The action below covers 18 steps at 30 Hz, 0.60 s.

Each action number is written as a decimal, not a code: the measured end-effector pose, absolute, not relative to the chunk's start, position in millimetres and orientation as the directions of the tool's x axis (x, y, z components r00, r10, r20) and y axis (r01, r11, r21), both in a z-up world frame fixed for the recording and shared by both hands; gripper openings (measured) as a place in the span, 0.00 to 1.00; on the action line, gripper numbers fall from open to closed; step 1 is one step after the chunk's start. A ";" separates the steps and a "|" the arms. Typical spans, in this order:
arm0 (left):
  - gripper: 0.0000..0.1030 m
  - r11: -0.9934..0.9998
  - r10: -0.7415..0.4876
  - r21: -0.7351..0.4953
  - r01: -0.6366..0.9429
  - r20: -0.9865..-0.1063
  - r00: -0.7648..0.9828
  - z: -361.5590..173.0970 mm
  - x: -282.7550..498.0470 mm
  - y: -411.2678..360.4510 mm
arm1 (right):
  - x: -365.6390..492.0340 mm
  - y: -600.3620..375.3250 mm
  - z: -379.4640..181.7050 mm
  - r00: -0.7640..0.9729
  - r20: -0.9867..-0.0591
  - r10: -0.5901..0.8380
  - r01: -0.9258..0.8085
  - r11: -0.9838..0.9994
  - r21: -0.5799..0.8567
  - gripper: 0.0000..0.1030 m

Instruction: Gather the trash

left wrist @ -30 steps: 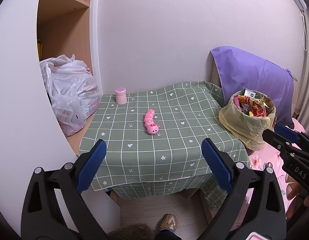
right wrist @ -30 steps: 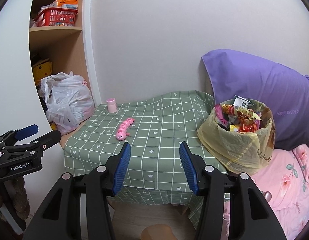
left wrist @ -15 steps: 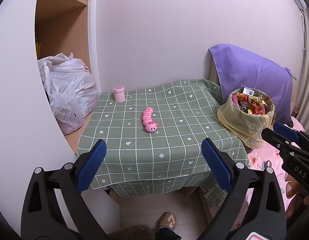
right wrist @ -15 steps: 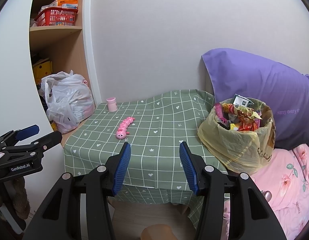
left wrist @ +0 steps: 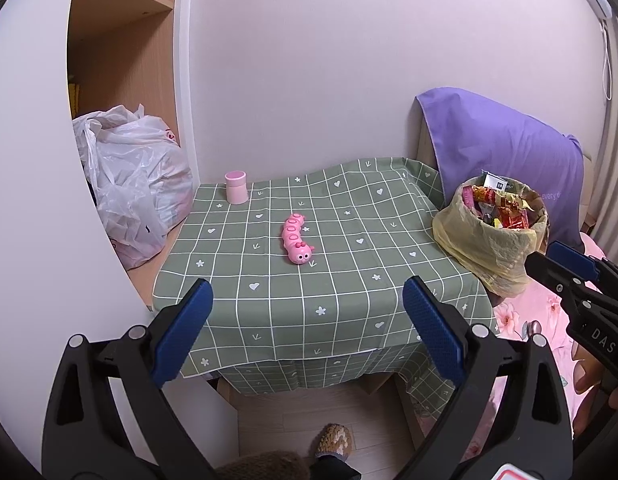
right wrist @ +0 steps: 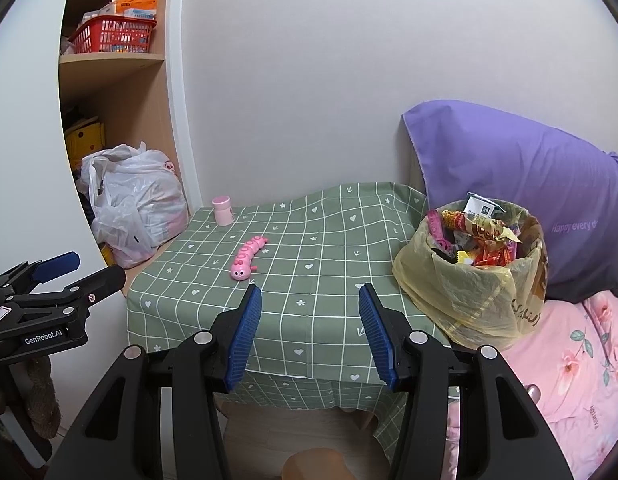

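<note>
Yellow plastic lines the full trash bin [right wrist: 475, 280], which sits on the bed just beside the table's right edge. The right gripper [right wrist: 309, 330] is nearer it; the left gripper [left wrist: 305, 330] faces the tablecloth. Both gape empty.

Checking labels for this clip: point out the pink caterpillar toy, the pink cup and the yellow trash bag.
pink caterpillar toy [left wrist: 295, 240], left wrist view, middle of its body.
pink cup [left wrist: 236, 188], left wrist view, its side wall.
yellow trash bag [right wrist: 469, 300], right wrist view, front of the plastic.
</note>
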<state>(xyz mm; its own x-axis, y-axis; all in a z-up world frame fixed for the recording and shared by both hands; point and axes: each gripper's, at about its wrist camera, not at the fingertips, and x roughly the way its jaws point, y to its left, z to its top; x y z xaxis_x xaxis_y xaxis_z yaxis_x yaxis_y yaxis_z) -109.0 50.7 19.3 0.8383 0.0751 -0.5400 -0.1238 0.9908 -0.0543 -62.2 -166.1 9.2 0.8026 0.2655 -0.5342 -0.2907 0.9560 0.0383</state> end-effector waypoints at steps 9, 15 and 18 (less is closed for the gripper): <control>0.89 0.990 0.077 -0.058 -0.126 -0.531 0.844 19.2 -108.6 50.4 | -64.2 -170.1 10.5 0.812 -0.528 0.251 -0.279 0.960 0.027 0.47; 0.89 0.989 0.047 -0.089 -0.114 -0.547 0.836 16.0 -98.5 53.7 | -59.7 -173.2 10.1 0.810 -0.536 0.239 -0.270 0.963 0.021 0.47; 0.89 0.990 0.045 -0.085 -0.109 -0.552 0.833 12.9 -88.0 52.3 | -48.0 -174.0 7.6 0.801 -0.552 0.231 -0.266 0.964 0.016 0.47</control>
